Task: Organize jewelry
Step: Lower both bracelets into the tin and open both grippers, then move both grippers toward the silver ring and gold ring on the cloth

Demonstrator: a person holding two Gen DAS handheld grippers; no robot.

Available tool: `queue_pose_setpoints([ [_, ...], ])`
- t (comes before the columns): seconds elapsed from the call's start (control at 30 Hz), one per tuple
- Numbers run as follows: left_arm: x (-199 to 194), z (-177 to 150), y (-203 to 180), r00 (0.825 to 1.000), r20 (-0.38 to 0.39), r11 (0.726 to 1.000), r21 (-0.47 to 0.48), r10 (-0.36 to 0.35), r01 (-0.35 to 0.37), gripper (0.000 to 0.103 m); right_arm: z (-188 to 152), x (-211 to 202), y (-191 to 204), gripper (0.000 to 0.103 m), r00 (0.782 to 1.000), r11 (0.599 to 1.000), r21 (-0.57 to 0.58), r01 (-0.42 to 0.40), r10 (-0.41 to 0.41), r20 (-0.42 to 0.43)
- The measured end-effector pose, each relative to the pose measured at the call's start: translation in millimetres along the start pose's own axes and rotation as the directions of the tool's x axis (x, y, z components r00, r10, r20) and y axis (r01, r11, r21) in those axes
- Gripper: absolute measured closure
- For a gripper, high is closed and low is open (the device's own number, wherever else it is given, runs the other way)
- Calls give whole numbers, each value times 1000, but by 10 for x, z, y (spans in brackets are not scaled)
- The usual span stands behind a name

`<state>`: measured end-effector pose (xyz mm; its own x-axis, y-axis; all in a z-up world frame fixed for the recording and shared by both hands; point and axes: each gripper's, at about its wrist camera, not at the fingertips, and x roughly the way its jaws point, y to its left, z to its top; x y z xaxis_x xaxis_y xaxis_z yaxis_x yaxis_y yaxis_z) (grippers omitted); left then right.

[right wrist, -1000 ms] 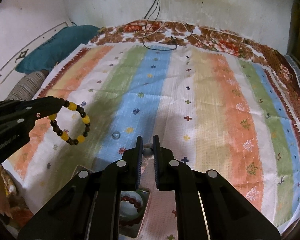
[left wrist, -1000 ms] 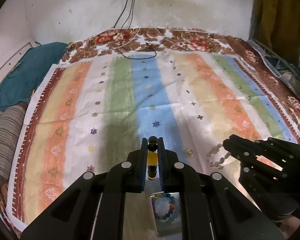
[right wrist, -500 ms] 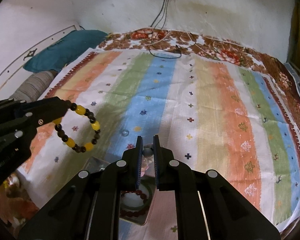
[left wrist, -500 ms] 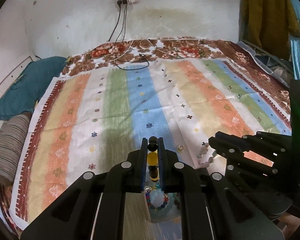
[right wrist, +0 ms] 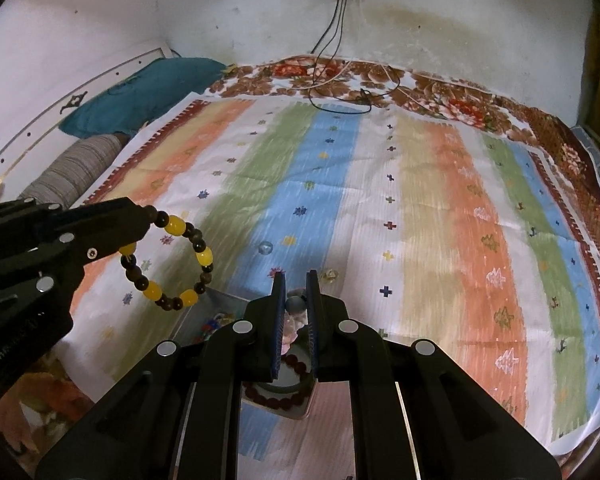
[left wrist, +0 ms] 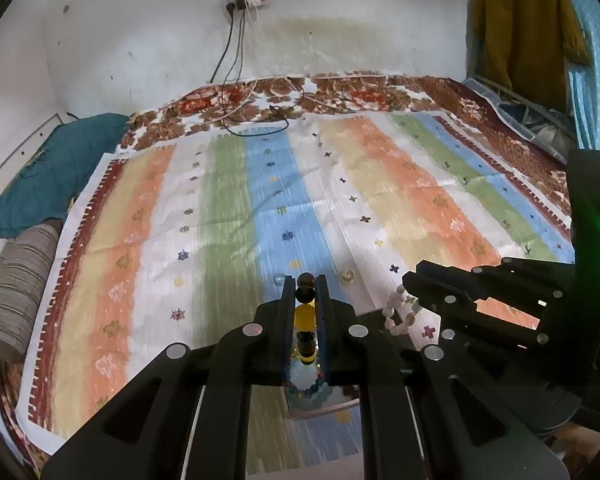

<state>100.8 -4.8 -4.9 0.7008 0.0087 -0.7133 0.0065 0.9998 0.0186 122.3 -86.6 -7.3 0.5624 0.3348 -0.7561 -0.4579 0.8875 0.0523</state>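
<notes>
My left gripper [left wrist: 305, 286] is shut on a yellow-and-dark bead bracelet [left wrist: 305, 316], held in the air; from the right wrist view the bracelet [right wrist: 168, 260] hangs as a loop from that gripper [right wrist: 140, 216]. My right gripper [right wrist: 296, 284] is shut on a pale pink bead bracelet [right wrist: 294, 320], which dangles from it in the left wrist view [left wrist: 398, 312]. Below both grippers stands a clear organizer box [right wrist: 216, 308]; one compartment holds a dark red bracelet [right wrist: 276, 390], another a multicoloured one [left wrist: 306, 388].
A striped bedsheet [left wrist: 340, 208] covers the bed. Two small rings [right wrist: 265, 247] [right wrist: 329, 276] lie on it beyond the box. Pillows [left wrist: 48, 168] lie at the left. Charger cables [left wrist: 260, 120] run from a wall socket onto the bed's far edge.
Both grippers have lifted and drawn back towards the near edge with their bracelets. The box now sits further under the fingers. Grips are unchanged.
</notes>
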Motion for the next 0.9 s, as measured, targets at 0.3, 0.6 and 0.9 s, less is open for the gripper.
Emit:
queue_pose_setpoints([
  [0.3, 33, -28, 106, 1000, -28, 998, -57, 6, -8, 74, -41, 37, -67, 55, 999, 999, 41, 15, -13, -42],
  [0.6, 340, 69, 362, 994, -107, 987, -161, -8, -9, 51, -14, 296, -163, 48, 991, 998, 36, 50, -45, -127],
  [0.9, 688, 157, 433, 980, -194, 980, -199, -40, 1, 33, 55, 569, -226, 38, 979, 997, 56, 47, -35, -199],
])
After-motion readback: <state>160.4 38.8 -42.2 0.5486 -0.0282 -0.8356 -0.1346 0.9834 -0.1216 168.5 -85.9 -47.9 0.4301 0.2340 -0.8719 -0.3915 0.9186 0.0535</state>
